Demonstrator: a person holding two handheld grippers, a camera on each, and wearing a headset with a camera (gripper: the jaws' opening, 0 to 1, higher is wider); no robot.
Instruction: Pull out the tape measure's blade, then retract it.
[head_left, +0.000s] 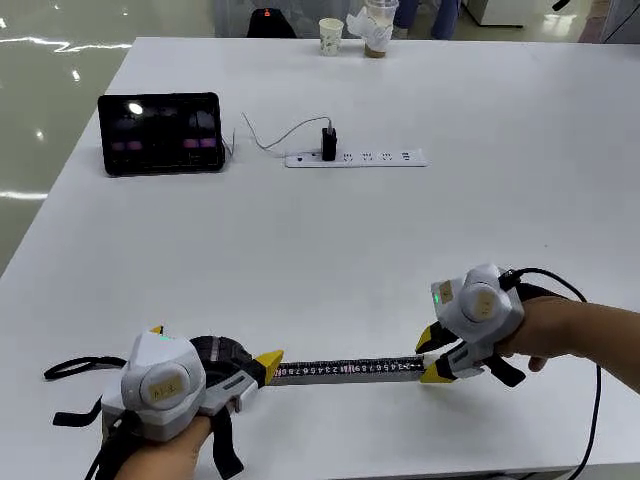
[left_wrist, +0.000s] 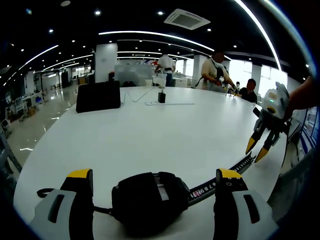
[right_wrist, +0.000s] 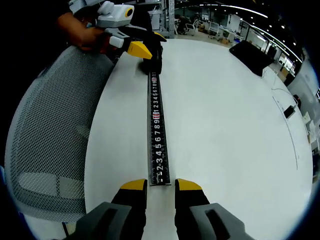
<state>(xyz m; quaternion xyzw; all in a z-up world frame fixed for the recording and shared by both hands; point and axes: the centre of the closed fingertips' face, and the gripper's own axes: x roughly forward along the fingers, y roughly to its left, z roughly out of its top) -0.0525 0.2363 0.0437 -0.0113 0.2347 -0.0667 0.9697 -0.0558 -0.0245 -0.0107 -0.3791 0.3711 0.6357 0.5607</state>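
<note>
A black tape measure (head_left: 218, 358) lies near the table's front edge, and my left gripper (head_left: 212, 345) is shut on its case. In the left gripper view the case (left_wrist: 145, 200) sits between the two yellow-tipped fingers. Its blade (head_left: 345, 369) runs flat along the table to the right, numbers up. At the blade's end, my right gripper (head_left: 436, 357) is shut on the blade, jaws narrow. The right gripper view has the blade (right_wrist: 157, 125) reaching from the tips (right_wrist: 161, 185) to the case (right_wrist: 155, 52) and the left gripper (right_wrist: 149, 42). The right gripper (left_wrist: 255, 150) appears in the left gripper view too.
On the white table (head_left: 400, 230) a dark tablet (head_left: 161, 133) stands at the back left. A white power strip (head_left: 355, 158) with a plugged cable lies mid-back, and cups (head_left: 331, 36) sit at the far edge. A grey mesh chair (right_wrist: 50, 140) stands beside the table's front edge.
</note>
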